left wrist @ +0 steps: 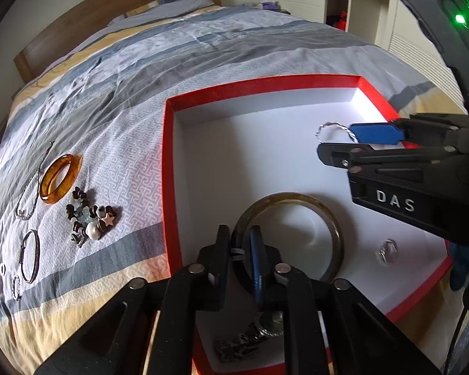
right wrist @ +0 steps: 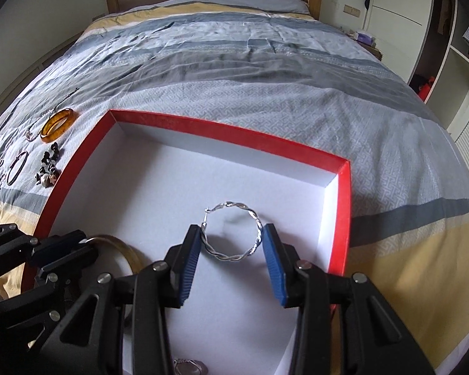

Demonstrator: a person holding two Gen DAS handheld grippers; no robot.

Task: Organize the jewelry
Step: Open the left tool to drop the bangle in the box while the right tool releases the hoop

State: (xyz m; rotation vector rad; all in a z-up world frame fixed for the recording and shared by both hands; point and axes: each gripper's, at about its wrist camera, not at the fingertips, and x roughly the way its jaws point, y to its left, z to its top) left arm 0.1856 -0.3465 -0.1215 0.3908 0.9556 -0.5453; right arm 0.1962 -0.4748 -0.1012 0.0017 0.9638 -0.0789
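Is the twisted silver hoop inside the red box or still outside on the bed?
Inside. The twisted silver hoop lies on the white floor of the red box, between the open right tool fingers.

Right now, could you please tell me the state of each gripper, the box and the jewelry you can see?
left gripper: shut on the olive bangle, inside the box.
right gripper: open, fingers either side of the twisted silver hoop.
red box: open, no lid in view.
amber bangle: lying on the bedspread, outside the box.
beaded bracelet: heaped on the bedspread.
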